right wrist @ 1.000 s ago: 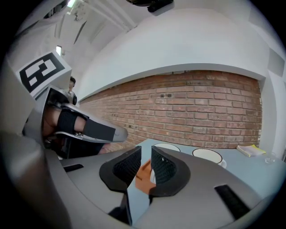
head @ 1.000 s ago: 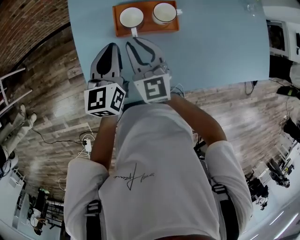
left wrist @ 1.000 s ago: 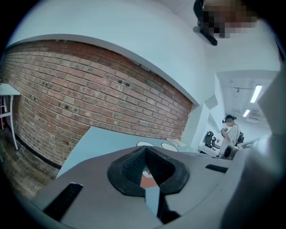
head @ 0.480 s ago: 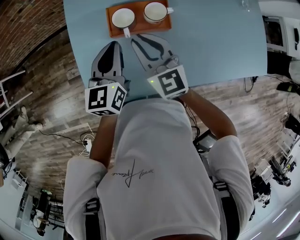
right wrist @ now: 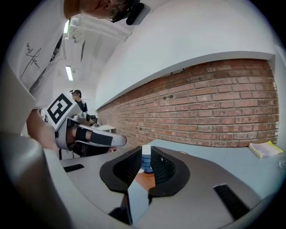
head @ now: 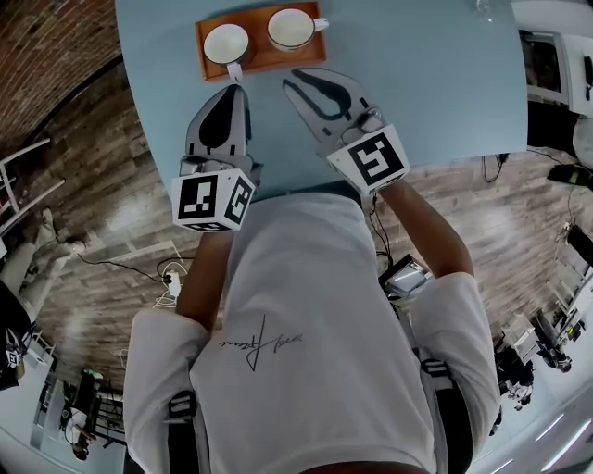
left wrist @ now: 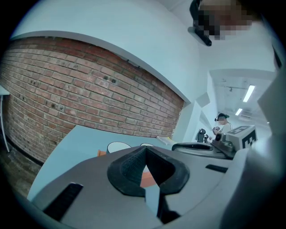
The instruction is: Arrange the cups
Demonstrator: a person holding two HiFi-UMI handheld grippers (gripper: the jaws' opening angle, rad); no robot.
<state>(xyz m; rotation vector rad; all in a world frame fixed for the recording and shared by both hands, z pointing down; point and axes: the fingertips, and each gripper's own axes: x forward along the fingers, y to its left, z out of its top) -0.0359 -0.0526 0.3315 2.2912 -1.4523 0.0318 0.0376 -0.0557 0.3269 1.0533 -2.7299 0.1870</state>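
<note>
Orange tray (head: 269,62) bears two white cups (head: 227,43); left claw (head: 235,91) pressed together, right claw (head: 300,80), just narrowing, stands slightly apart, empty

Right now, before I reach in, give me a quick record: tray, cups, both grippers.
tray: orange, on blue table
left cup: white, on tray, handle toward the person
right cup: white, on tray beside it, handle to the right
left gripper: fingers shut, empty, tips near tray's edge
right gripper: fingers slightly apart, just been closing, nothing between them, aimed at tray
</note>
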